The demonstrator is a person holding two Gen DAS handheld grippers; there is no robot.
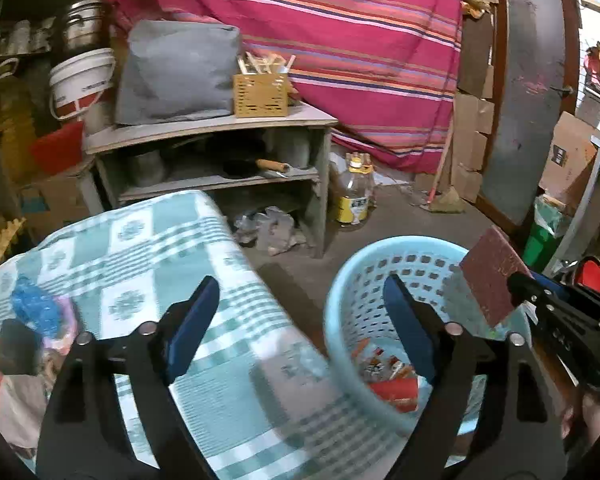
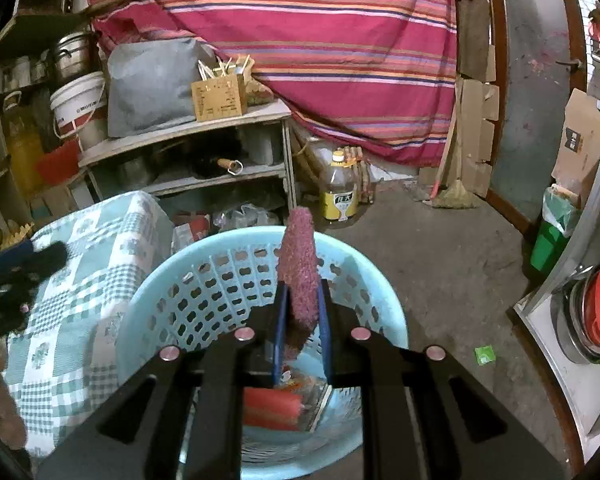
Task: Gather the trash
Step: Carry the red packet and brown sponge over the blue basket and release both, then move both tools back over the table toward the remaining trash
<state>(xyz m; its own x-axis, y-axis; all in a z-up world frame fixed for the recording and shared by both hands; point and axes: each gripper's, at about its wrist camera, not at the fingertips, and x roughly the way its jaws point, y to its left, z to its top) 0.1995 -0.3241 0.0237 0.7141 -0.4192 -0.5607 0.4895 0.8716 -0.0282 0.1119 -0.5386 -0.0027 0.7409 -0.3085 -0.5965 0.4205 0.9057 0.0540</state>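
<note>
A light blue perforated basket stands on the floor beside a table with a green checked cloth. Inside it lie a red packet and other wrappers. My right gripper is shut on a maroon scouring pad, held upright over the basket. My left gripper is open and holds nothing, one finger over the table's edge and the other over the basket. A blue wrapper and other litter lie on the cloth at far left.
A grey shelf unit stands behind the table, with crumpled plastic under it. An oil bottle and a broom are on the floor behind. A green bin and a green scrap lie at right.
</note>
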